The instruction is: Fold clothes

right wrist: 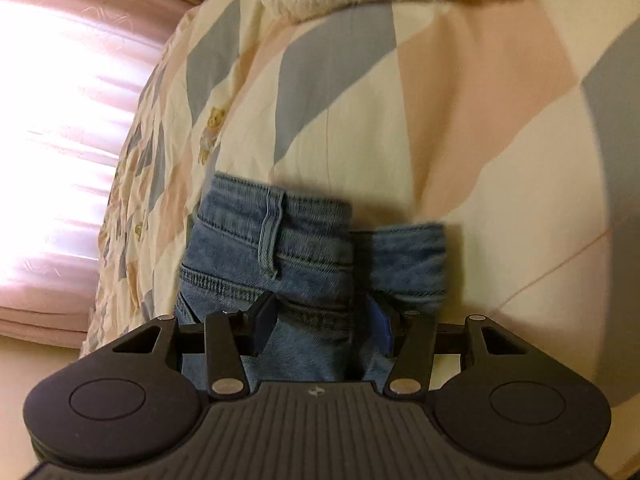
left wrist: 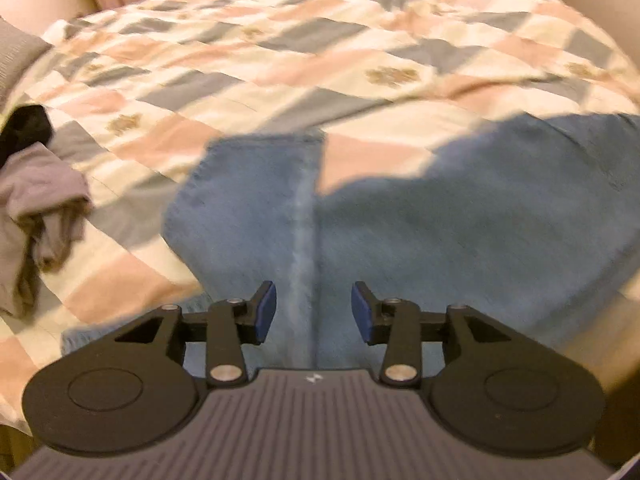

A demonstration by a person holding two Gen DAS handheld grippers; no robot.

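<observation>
left claw (left wrist: 313, 312) agape above jeans (left wrist: 400, 220)

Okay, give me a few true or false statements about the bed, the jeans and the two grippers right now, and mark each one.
1. The jeans lie on a patchwork quilt. True.
2. The left gripper is clamped on the jeans. False: its fingers stand apart above the denim.
3. A crumpled grey garment lies on the quilt beside the jeans. True.
4. The jeans are black. False: they are blue denim.
5. The right gripper faces the waistband. True.
</observation>
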